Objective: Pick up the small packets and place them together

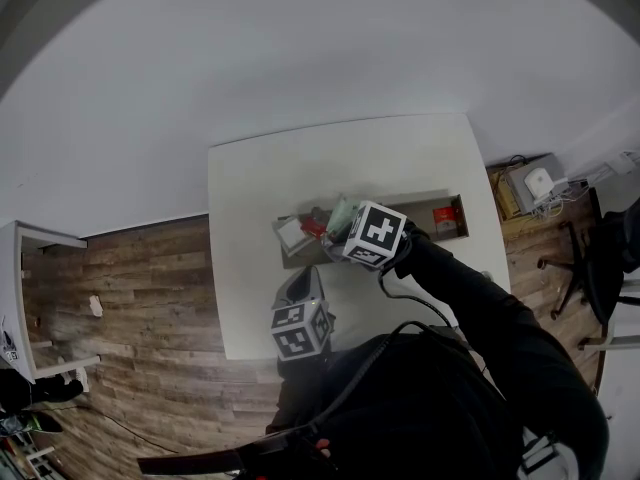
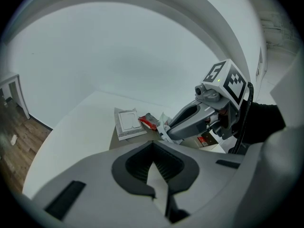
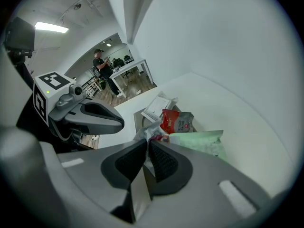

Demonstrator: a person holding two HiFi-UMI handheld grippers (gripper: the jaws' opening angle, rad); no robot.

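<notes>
The right tool (image 3: 148,140) is hanging over the left end of a long shallow tray (image 1: 415,208) that is lying on the white counter (image 1: 300,163). Its jaws are standing only a sliver apart, and the crumpled edge of a silvery packet (image 3: 144,132) is sitting in that narrow gap at the tips, with the pads not visibly clamping it. Just beyond the tips the other packets are lying bunched together in that end of the tray: a red packet (image 3: 176,121) is resting against a pale green packet (image 3: 202,144), and a flat white packet (image 3: 156,107) is lying at the tray's very end. Well apart from this bunch, a second red packet (image 1: 446,218) is sitting alone at the tray's opposite end. The left tool (image 2: 154,144) is hovering nearer the person, over the counter just short of the tray, pointing toward the bunch; its jaws are meeting at the tips and gripping nothing.
</notes>
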